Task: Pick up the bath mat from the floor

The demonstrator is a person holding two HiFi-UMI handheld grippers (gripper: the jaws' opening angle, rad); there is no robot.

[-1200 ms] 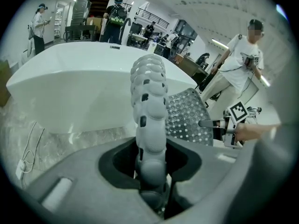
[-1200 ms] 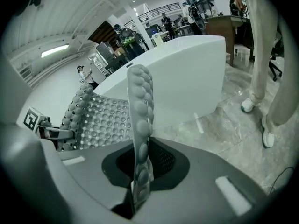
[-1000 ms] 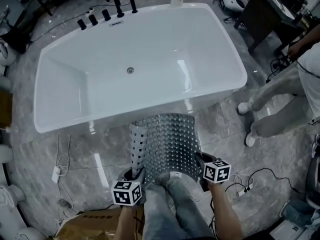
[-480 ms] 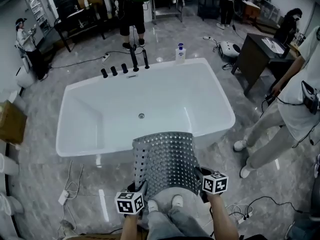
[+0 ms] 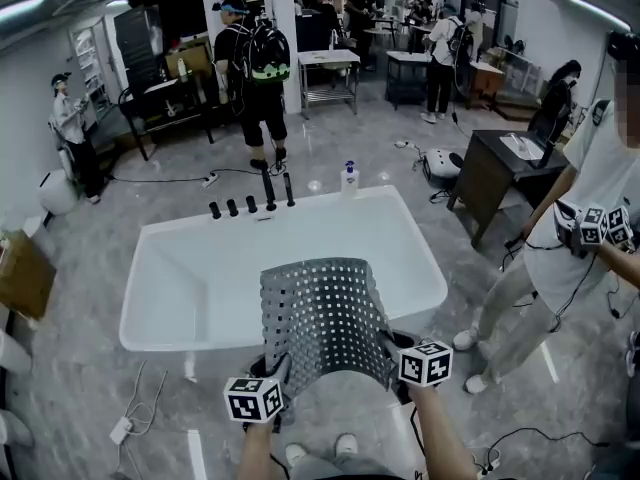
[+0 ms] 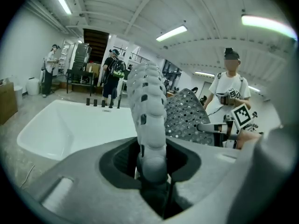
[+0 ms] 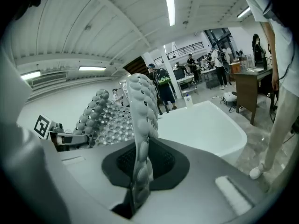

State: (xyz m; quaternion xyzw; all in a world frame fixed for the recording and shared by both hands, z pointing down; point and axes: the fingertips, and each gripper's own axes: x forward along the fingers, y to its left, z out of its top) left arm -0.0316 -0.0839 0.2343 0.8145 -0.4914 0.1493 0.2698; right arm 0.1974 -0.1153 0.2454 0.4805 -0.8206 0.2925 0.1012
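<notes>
The grey bath mat [image 5: 322,323], perforated and studded with suction cups, hangs in the air between both grippers, well off the floor, its far edge curling up over the near rim of the white bathtub [image 5: 200,278]. My left gripper [image 5: 270,376] is shut on the mat's near left corner; its edge [image 6: 148,115] rises from between the jaws in the left gripper view. My right gripper [image 5: 393,353] is shut on the near right corner, the mat's edge [image 7: 141,139] pinched thin between its jaws.
Black taps [image 5: 250,203] and a soap bottle [image 5: 350,179] stand on the tub's far rim. A person [image 5: 575,238] holding other grippers stands at the right by a dark desk [image 5: 500,173]. Several people [image 5: 255,73] stand beyond. Cables [image 5: 130,423] lie on the floor.
The view has tilted up from the floor to the room. Both grippers still hold the mat, now raised higher in front of the tub.
</notes>
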